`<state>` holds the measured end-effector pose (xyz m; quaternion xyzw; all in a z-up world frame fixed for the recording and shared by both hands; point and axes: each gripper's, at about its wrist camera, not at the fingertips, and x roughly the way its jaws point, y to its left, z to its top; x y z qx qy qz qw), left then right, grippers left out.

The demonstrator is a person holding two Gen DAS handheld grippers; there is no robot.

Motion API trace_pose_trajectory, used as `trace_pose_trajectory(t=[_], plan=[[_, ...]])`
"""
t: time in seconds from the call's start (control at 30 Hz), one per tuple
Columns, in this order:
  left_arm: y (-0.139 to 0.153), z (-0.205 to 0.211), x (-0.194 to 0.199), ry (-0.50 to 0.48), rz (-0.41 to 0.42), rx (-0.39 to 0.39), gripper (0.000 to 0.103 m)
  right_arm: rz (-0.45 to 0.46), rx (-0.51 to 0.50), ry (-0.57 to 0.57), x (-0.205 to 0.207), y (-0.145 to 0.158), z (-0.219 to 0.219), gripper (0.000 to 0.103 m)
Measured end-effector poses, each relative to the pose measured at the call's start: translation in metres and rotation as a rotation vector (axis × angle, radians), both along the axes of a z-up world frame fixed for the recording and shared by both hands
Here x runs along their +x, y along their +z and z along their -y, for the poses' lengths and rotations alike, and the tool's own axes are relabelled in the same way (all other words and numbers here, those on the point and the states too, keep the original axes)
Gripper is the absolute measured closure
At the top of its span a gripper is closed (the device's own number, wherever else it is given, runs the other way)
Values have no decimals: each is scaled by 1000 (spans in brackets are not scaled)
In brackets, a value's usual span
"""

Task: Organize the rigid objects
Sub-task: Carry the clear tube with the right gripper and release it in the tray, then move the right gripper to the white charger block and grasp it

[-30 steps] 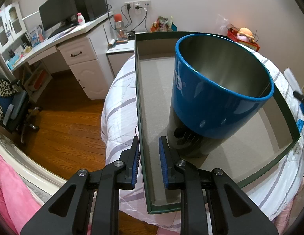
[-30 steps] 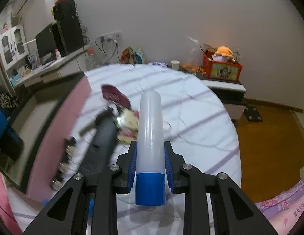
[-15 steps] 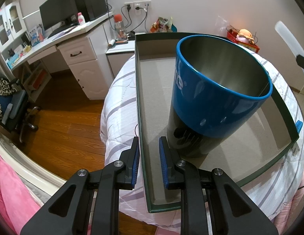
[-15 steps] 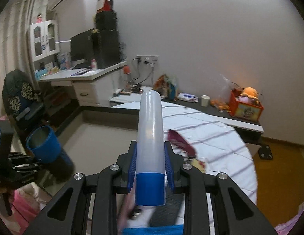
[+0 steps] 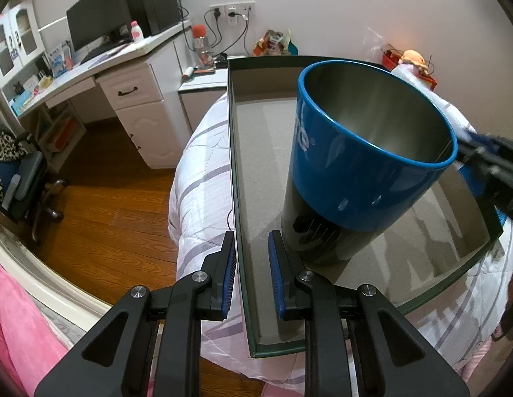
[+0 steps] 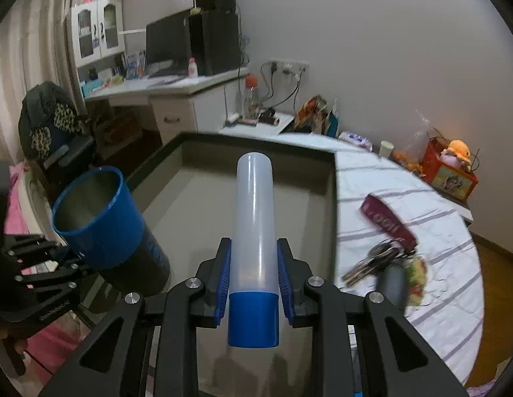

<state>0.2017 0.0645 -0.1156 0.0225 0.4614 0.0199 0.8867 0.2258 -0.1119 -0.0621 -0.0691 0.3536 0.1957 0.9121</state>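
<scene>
A translucent tube with a blue cap (image 6: 255,248) sits clamped in the right gripper (image 6: 254,276) above the green tray (image 6: 328,178), near the blue cup (image 6: 97,218). The left gripper (image 5: 252,278) straddles the tray's rim, jaws apart. Lowering it level, clear of the cup, seems wise.

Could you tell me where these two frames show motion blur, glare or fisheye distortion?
Left wrist view: the right gripper at the right edge is smeared by motion; the blue cup is sharp, with small glare spots; the tray edge bows. Right wrist view: the keys and nearby items are blurred; the held translucent tube is crisp.
</scene>
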Motion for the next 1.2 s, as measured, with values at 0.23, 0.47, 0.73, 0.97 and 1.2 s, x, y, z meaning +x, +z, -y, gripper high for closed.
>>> trace_pose_trajectory(t=[0.23, 0.47, 0.73, 0.97, 1.2], plan=[[1, -1, 0, -1, -1, -2, 85, -53, -55, 13, 3, -21, -15, 76], [1, 0, 0, 0, -2, -1, 85, -64, -58, 9, 1, -22, -14, 75], [0, 0, 0, -1, -4, 2, 82, -4, -56, -17, -8, -6, -8, 53], [-3, -1, -1, 3, -5, 9, 82, 69, -40, -48, -25, 20, 17, 42], [-3, 0, 0, 2, -5, 8, 82, 106, -34, -176, -47, 30, 82, 38]])
